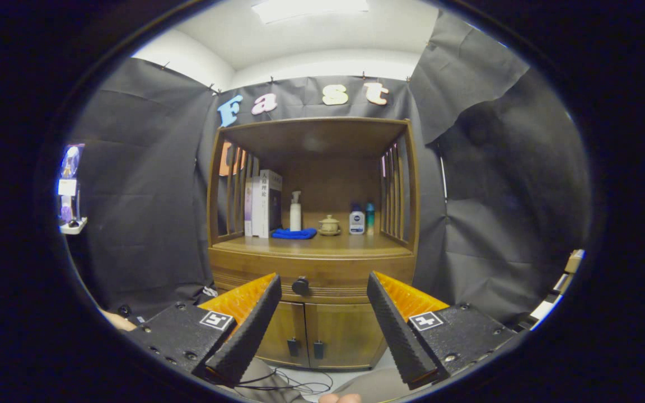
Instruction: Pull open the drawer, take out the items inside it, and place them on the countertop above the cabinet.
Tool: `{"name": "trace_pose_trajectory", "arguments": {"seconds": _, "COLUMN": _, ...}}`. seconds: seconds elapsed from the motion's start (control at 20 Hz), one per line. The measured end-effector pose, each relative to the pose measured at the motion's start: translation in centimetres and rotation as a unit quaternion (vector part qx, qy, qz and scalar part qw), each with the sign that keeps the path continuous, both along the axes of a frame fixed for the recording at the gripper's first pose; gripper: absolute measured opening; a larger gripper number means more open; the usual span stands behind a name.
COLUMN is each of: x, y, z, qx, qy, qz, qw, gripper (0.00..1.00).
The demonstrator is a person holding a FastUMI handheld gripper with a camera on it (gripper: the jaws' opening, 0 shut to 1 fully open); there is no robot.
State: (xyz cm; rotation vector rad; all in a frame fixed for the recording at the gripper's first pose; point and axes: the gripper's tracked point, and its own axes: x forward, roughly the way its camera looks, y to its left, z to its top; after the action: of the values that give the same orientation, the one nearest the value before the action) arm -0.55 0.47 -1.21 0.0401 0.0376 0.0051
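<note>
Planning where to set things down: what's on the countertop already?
On the countertop: books, pump bottle, blue cloth, lidded pot, two small bottles. Gripper open.

gripper fingers spread, empty

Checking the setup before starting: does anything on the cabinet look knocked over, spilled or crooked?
Nothing stands out. The books, bottles and lidded cup stand upright, the drawer is closed, and the open tool touches nothing.
</note>
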Motion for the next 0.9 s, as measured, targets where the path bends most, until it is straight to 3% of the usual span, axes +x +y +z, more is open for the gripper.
{"name": "trace_pose_trajectory", "arguments": {"seconds": 0.5, "x": 1.4, "y": 0.4, "z": -0.9, "qx": 0.002, "qy": 0.014, "qz": 0.006, "qw": 1.000, "gripper": 0.99}}
{"name": "trace_pose_trajectory", "arguments": {"seconds": 0.9, "x": 6.9, "y": 2.5, "z": -2.2, "qx": -0.008, "qy": 0.024, "qz": 0.019, "qw": 0.999, "gripper": 0.99}}
